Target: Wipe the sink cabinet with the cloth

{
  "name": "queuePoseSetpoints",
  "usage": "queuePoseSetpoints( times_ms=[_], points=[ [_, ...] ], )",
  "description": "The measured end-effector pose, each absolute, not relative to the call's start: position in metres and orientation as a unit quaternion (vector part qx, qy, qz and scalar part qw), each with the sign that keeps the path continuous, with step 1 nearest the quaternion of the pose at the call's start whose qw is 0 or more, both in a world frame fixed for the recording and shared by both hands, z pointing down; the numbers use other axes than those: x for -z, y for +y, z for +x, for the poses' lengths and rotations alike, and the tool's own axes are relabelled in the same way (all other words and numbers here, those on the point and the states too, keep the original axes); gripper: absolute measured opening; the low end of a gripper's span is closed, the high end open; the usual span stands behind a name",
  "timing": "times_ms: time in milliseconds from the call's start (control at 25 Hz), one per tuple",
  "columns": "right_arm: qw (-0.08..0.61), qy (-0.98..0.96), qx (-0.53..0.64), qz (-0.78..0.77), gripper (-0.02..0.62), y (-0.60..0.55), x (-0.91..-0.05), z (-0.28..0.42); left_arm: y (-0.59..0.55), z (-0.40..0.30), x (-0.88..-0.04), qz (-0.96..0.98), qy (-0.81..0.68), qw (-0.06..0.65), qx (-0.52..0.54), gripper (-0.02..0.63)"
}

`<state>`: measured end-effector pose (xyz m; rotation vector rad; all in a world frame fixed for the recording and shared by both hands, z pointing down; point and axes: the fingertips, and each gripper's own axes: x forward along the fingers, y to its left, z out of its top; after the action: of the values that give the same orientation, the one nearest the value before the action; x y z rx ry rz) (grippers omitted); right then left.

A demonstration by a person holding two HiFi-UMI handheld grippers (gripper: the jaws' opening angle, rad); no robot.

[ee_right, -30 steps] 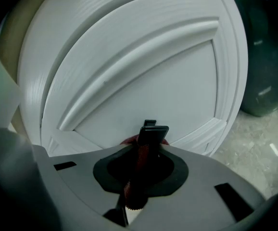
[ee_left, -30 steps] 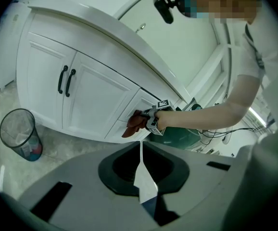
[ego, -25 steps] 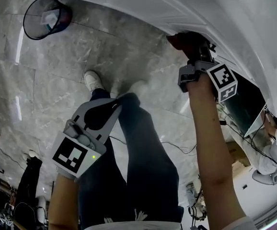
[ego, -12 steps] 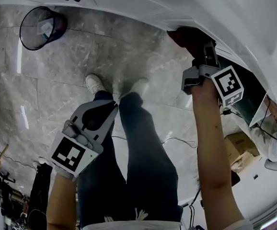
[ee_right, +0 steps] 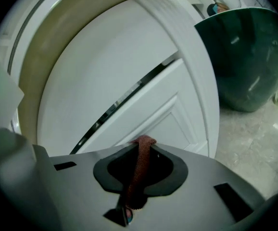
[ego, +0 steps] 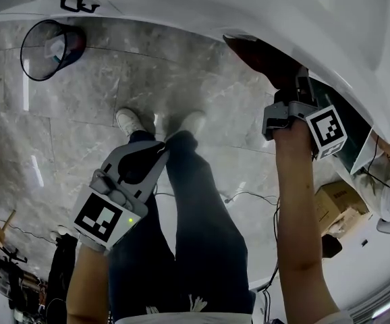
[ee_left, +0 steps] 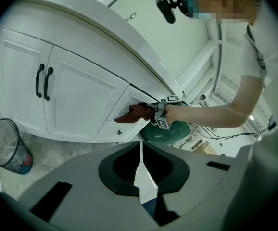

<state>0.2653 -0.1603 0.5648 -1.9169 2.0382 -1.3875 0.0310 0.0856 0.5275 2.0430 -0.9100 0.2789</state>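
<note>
A red-brown cloth point(ego: 257, 56) lies pressed against the white sink cabinet point(ego: 303, 15), on a drawer front just under the countertop edge. My right gripper point(ego: 288, 81) is shut on the cloth. In the right gripper view the cloth point(ee_right: 140, 167) runs as a strip between the jaws, and the cabinet panel point(ee_right: 129, 71) is close ahead. My left gripper point(ego: 158, 154) hangs low over the person's legs, away from the cabinet. Its jaws are shut with nothing in them point(ee_left: 140, 153). The left gripper view shows the cloth point(ee_left: 133, 113) against the cabinet point(ee_left: 81, 95) from afar.
A wire waste bin point(ego: 46, 42) stands on the marble floor at the left. A dark green round tub point(ee_right: 245, 57) sits right of the cabinet. Black door handles point(ee_left: 43, 81) are on the left doors. A cardboard box point(ego: 337, 211) and cables lie at the right.
My right gripper has slid the cloth a little to the right along the cabinet front, and the cloth trails out more to its left. The left gripper has stayed put.
</note>
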Motion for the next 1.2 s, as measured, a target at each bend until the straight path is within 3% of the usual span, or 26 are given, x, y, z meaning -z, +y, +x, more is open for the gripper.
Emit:
queuePoseSetpoints(
  times_ms=[120,440,720,1200],
  points=[
    [0.015,0.644,0.442,-0.624,0.055,-0.163,-0.572,0.289,0.084,0.039,-0.528,0.822,-0.358,0.429,-0.112,0.012],
    [-0.064,0.656,0.448,-0.604,0.055,-0.168,-0.611,0.286,0.082,0.050,-0.531,0.820,-0.358,0.431,-0.116,0.012],
    [-0.042,0.647,0.458,-0.607,0.055,-0.166,-0.624,0.283,0.086,0.051,-0.535,0.810,-0.372,0.440,-0.110,0.012],
    [-0.073,0.664,0.488,-0.562,0.055,-0.129,-0.617,0.250,0.092,0.050,-0.535,0.811,-0.375,0.437,-0.106,0.012]
  ],
)
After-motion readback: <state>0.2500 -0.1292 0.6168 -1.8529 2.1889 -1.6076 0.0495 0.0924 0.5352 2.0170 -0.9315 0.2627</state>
